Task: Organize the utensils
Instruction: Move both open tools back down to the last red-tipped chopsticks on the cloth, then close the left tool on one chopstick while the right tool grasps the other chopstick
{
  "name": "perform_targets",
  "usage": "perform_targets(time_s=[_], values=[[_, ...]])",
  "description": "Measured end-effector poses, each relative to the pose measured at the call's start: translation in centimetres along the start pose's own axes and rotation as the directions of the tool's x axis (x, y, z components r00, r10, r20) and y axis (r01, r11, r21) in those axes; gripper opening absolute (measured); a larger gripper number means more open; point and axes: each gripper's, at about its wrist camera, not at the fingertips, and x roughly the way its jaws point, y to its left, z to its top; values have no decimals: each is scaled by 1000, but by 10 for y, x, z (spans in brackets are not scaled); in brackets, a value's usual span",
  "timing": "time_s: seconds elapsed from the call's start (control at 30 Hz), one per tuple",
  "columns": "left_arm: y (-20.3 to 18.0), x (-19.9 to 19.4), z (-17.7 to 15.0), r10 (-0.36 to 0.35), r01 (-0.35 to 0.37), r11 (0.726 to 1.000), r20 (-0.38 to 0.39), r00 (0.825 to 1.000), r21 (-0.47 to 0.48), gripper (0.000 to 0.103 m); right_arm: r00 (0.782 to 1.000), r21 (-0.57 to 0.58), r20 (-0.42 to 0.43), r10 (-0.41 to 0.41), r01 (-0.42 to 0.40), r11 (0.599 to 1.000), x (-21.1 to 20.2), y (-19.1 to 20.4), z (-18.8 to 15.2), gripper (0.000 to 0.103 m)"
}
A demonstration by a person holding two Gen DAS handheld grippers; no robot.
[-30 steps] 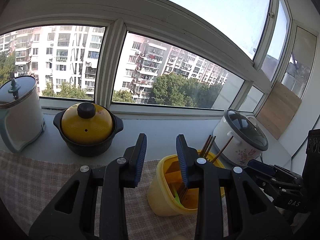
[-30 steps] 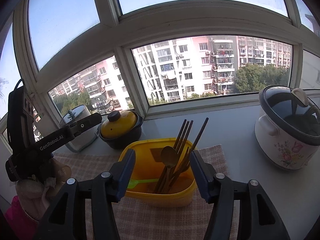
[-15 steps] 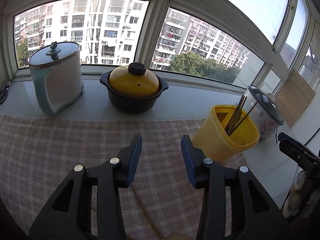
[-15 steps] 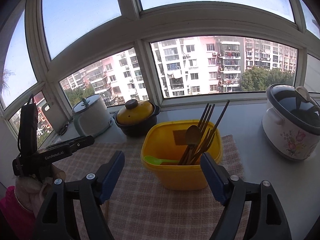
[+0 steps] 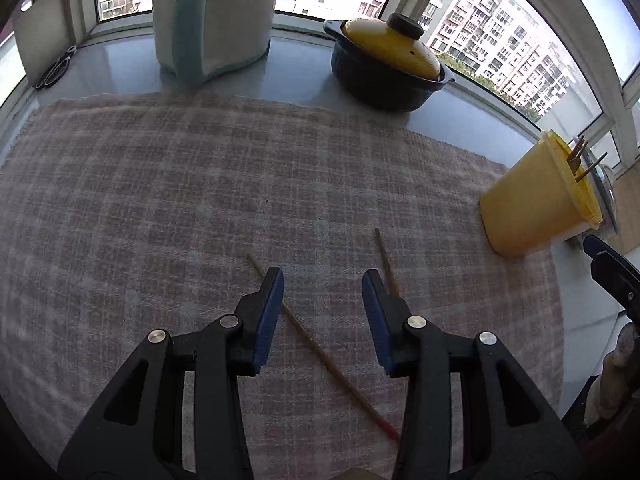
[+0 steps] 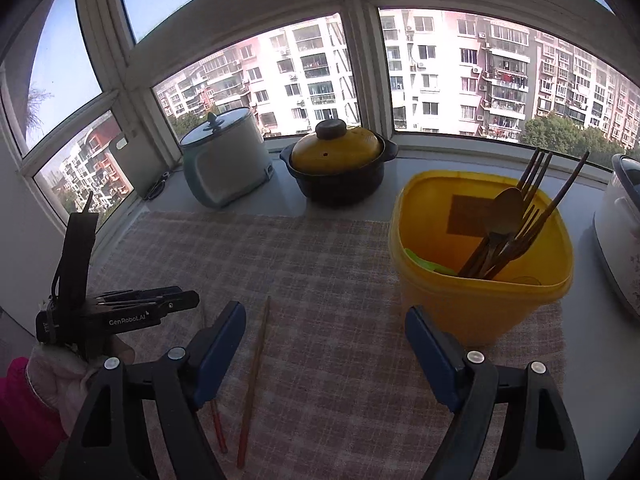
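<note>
- Hovering over a checked cloth [image 5: 200,200] on the surface, the left hand-held gripper [image 5: 322,280] points steeply down with its jaws parted and nothing between the pads.
- Two loose chopsticks lie on the cloth below it: one chopstick [image 5: 320,354] runs diagonally under the gap between the jaws, the other chopstick [image 5: 386,260] lies just beside the right jaw.
- The right hand-held gripper [image 6: 324,344] is spread wide and empty, near the yellow utensil holder [image 6: 476,300].
- That holder stands at the cloth's far right edge, already containing chopsticks, forks, a wooden spoon [image 6: 502,210] and a green utensil.
- A white cooker [image 6: 226,156] and a yellow-lidded pot [image 6: 340,164] sit by the window, well apart from the chopsticks.
- Judged step: picking up the last stray chopsticks to add them to the holder.
- The next move likely calls for lowering the left jaws around one thin stick and pinching it cleanly off the soft cloth.
</note>
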Motion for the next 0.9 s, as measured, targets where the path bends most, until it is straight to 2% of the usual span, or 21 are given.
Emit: perform_targets(time_s=[0.17,0.23,0.4,0.57,0.7,0.8,0.87,0.9], values=[[5,18,-17,51,-51,999,-52,997,3,41,991,-8,-126,41,-43,999,43,15,-6,69],[4,26,-23,71,-70,997,-70,995,16,41,981,13,-181,64,-62,998,59,17,-8,58],[-1,36,-32,101,-99,995,-86,991,28,41,954,95,-273,121,-99,991,93,17,-15,47],[-8,38,-35,148,-143,985,-59,987,93,41,940,139,-304,154,-117,983,109,20,-21,46],[-19,39,-43,194,-185,958,-19,981,219,41,937,133,-317,149,-112,985,115,25,-20,44],[-19,39,-45,187,-178,949,-8,982,261,41,936,133,-321,147,-109,985,117,26,-20,44],[-18,38,-45,172,-161,942,-10,985,295,35,935,129,-325,141,-104,986,117,27,-19,44],[-19,38,-46,169,-157,937,-12,986,313,28,934,127,-328,139,-102,987,118,27,-18,44]])
